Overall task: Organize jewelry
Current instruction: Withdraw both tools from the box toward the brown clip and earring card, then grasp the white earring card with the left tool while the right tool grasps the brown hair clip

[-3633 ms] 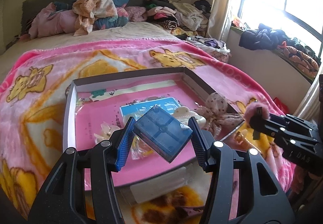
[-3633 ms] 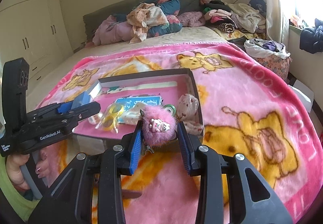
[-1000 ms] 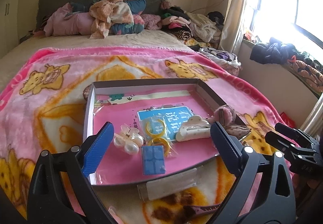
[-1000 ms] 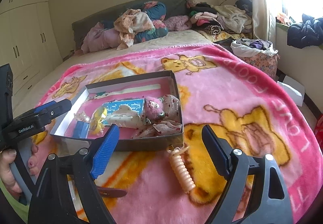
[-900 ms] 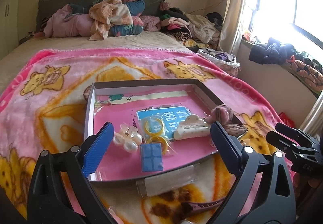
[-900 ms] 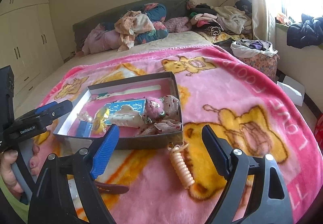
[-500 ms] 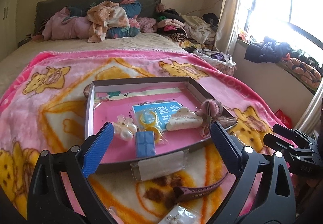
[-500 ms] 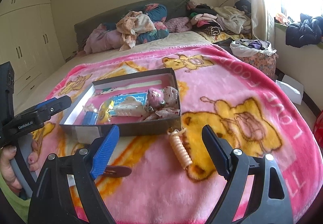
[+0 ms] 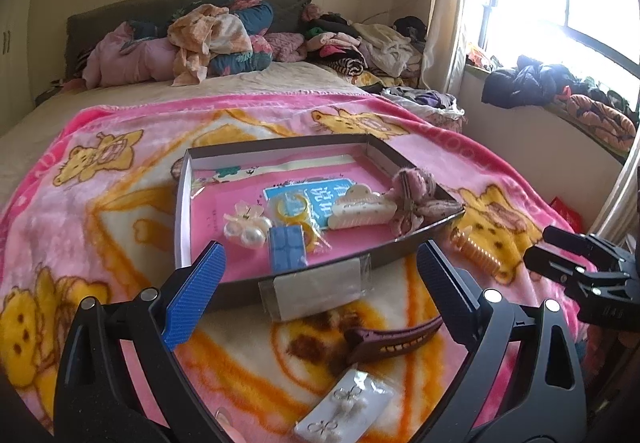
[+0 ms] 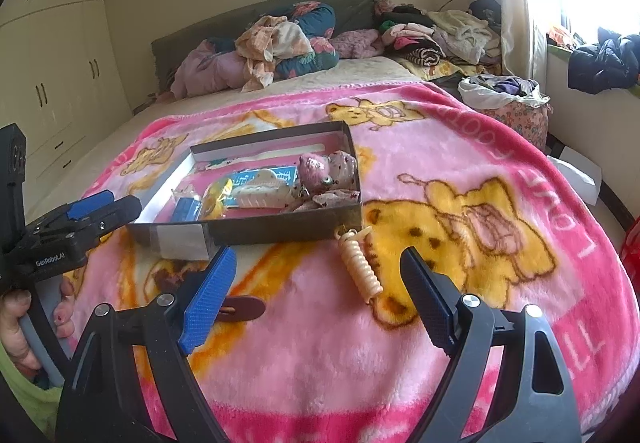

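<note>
On the pink plush blanket (image 9: 120, 171), outside the shallow dark cardboard tray (image 9: 420, 243): peach spiral hair coil (image 10: 360, 263), maroon toothed hair clip (image 9: 394, 335), bagged earrings (image 9: 346, 409). Left gripper (image 9: 320, 283) and right gripper (image 10: 314, 293) both spread wide, empty. Risk: soft pile snagging fingers; coil springing free.

A shallow dark box (image 9: 416, 239) with a pink floor lay on the blanket. Inside it lay a blue ridged case (image 9: 287, 248), a pearl flower clip (image 9: 245, 229), yellow rings (image 9: 295, 205), a cream claw clip (image 9: 362, 208) and a pink furry charm (image 10: 316, 168). Outside, a peach spiral hair tie (image 10: 359, 263) lay just beside the box's corner; a maroon toothed clip (image 9: 394, 337) and a packet of earrings (image 9: 347, 405) lay in front of it.
</note>
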Demonstrator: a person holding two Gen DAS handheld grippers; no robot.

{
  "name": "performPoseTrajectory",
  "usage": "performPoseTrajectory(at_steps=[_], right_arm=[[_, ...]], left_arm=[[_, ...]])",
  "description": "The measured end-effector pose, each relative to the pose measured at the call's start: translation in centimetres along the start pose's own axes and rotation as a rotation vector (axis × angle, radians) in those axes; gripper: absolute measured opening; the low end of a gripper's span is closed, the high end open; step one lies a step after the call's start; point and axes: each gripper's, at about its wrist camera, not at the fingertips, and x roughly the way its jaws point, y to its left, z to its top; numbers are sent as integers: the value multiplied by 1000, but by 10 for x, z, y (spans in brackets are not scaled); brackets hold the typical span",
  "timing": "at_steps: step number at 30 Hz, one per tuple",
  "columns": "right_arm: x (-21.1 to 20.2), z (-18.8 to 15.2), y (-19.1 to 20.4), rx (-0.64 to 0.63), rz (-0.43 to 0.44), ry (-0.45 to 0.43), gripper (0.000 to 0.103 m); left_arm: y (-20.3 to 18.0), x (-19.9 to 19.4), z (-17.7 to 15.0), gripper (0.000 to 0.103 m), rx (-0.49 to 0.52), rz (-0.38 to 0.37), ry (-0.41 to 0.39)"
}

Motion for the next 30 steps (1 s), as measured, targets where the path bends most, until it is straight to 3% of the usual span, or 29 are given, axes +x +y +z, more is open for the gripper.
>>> performPoseTrajectory(at_steps=[20, 30], right_arm=[[8, -18, 15, -52, 37, 69, 81], [38, -26, 18, -84, 99, 175, 81]], left_arm=[[10, -10, -46, 88, 28, -11, 80], [5, -9, -69, 88, 75, -95, 124]])
